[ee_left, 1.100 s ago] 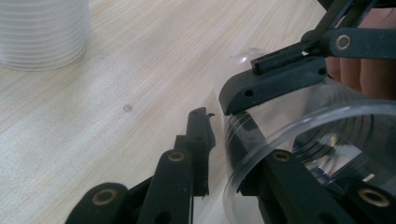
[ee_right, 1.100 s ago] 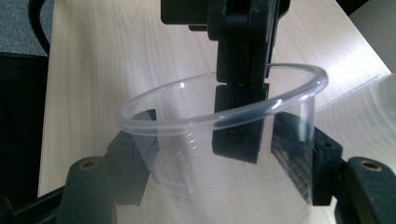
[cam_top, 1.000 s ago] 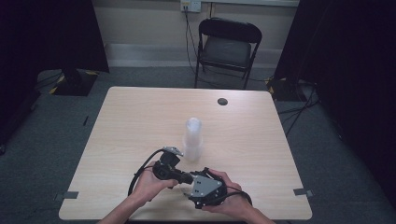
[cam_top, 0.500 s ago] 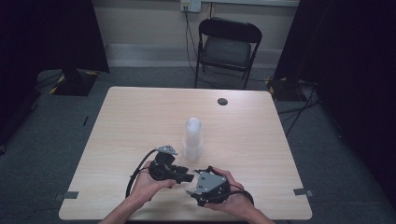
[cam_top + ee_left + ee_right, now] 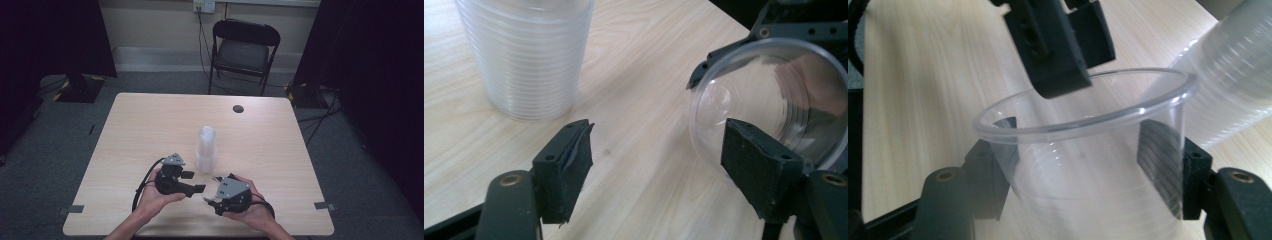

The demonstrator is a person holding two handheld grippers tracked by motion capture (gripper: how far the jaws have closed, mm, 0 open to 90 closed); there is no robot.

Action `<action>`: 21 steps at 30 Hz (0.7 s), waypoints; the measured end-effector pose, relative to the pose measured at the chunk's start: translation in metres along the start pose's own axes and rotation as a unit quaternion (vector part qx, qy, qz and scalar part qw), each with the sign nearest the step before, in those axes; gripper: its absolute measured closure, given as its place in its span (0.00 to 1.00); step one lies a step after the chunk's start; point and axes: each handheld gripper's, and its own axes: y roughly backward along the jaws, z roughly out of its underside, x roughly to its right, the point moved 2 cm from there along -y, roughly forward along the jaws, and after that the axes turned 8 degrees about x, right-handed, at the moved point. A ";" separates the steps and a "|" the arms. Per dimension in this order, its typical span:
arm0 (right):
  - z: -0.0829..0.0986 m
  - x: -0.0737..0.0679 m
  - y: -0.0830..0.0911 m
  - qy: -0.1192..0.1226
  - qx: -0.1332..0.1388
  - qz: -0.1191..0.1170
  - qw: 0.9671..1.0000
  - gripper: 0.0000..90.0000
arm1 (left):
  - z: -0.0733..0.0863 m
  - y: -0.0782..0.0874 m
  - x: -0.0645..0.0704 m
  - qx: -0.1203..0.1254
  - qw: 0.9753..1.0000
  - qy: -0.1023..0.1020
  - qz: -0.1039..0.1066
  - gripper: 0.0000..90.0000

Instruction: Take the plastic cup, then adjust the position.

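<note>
In the high view, the left tongs point(image 5: 192, 182) and right tongs point(image 5: 212, 192) sit close together at the lower middle of the frame, low over the desk point(image 5: 140, 130). The stack of clear cups point(image 5: 206, 150) stands just above them.

In the left gripper view, the left tongs point(image 5: 656, 160) are spread apart and hold nothing. The single cup point(image 5: 769, 100) lies at the right of the frame, mouth toward the camera, its rim just behind the right-hand jaw. The stack point(image 5: 526, 55) fills the upper left.

In the right gripper view, the right tongs point(image 5: 1075, 185) are clamped on the single cup point(image 5: 1088, 165) at its wall, below the rim. The left tongs' jaw hangs over the rim at top centre.

Judged from this, the step looks like a handover. It would go best if the left tongs close gently on the rim without crushing the thin plastic, and the right tongs let go only once that grip is firm.
</note>
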 end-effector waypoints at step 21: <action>0.021 0.050 0.023 -0.140 0.036 0.070 0.987 0.38 | -0.001 0.019 -0.003 0.043 0.996 -0.040 -0.061 0.18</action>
